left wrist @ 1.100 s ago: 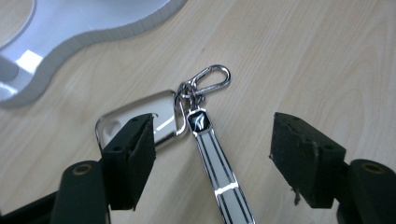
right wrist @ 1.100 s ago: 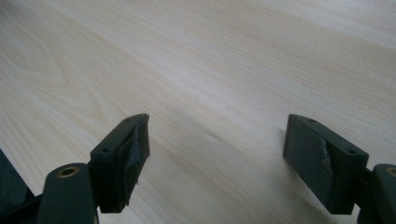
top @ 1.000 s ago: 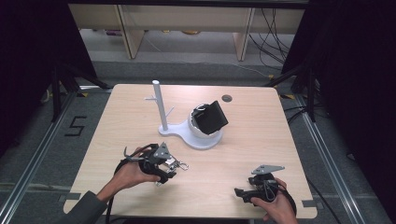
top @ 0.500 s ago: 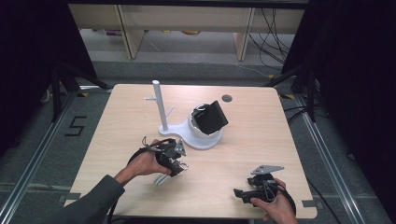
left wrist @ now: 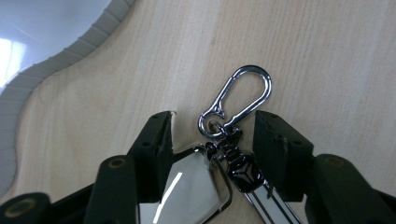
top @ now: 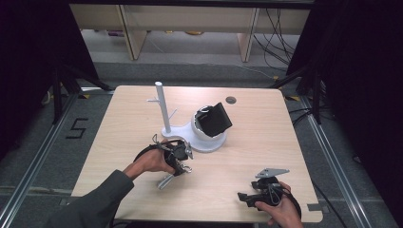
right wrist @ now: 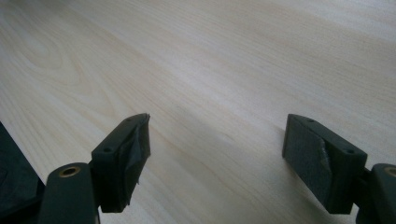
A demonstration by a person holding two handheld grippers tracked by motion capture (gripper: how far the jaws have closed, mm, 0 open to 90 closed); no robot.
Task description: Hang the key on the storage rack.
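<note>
- Left gripper (top: pixel 183 164) sits over the middle of the table (top: pixel 266 142), just in front of the white stand base (top: pixel 202 140), pointing down at the keychain (left wrist: pixel 233 140).
- Its jaws have just been closing and now stand partway in. The keychain's metal clasp (left wrist: pixel 245 91) and ring lie between them, flat on the wood.
- In the left gripper view there is a gap between each pad and the metal, so no clamp on it yet. The right pad is close to the strap end; the left pad is beside the clear tag (left wrist: pixel 191 186).
- The clasp pokes out past the jaw tips, away from the camera.
- In the high view a silver piece (top: pixel 164 181) of the keychain trails from under the gripper toward the table's near edge.
- Right gripper (top: pixel 244 197) rests near the table's near right corner in the person's right hand (top: pixel 280 209), jaws wide apart with bare wood between them.
- The stand carries a white post (top: pixel 161 107) and a black box (top: pixel 214 118) tilted on its round cup, mid-table, well apart from the right gripper.
</note>
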